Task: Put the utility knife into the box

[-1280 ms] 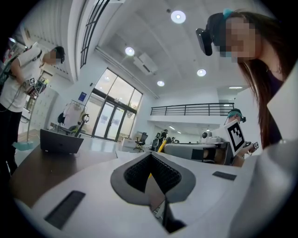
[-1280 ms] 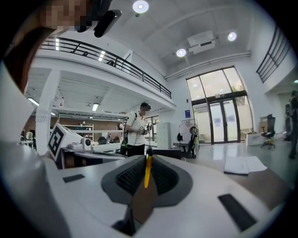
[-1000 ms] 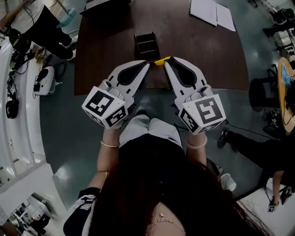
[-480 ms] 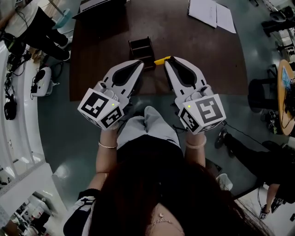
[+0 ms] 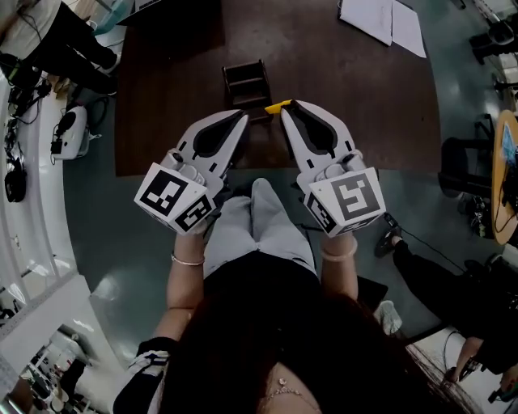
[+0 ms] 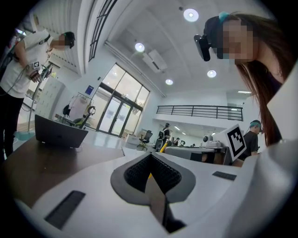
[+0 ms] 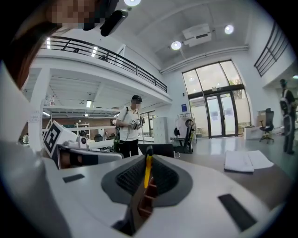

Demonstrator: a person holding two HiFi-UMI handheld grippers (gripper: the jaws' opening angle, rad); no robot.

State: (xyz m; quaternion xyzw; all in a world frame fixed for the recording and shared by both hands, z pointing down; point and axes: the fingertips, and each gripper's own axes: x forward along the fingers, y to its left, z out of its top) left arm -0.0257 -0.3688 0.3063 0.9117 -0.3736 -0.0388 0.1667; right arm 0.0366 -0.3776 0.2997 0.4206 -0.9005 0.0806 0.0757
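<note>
**Head view.** The person holds the two grippers side by side over the 6 o'clock edge of a dark brown wooden table (image 5: 348, 97). The left gripper (image 5: 244, 117) points toward 1 o'clock and the right gripper (image 5: 284, 110) toward 11 o'clock, so their tips lie near each other. A small dark open-topped box with an inner divider (image 5: 247, 81) stands on the table at 12 o'clock from the left gripper's tip. The yellow utility knife (image 5: 279, 105) juts from the right gripper's tip, just beside the box's 5 o'clock corner and outside it. White sheets of paper (image 5: 380, 18) lie at 1 o'clock, well apart from the box.

**Left gripper view.** The jaws of the left gripper (image 6: 150, 157) are closed together with nothing held. Only a thin yellow sliver shows through the slit between the ribbed pads (image 6: 135, 174). A dark laptop (image 6: 58, 132) sits on the table at 9 o'clock.

**Right gripper view.** The right gripper (image 7: 148, 152) is clamped on the utility knife (image 7: 148, 168), which stands edge-on between the ribbed pads (image 7: 130, 179).
</note>
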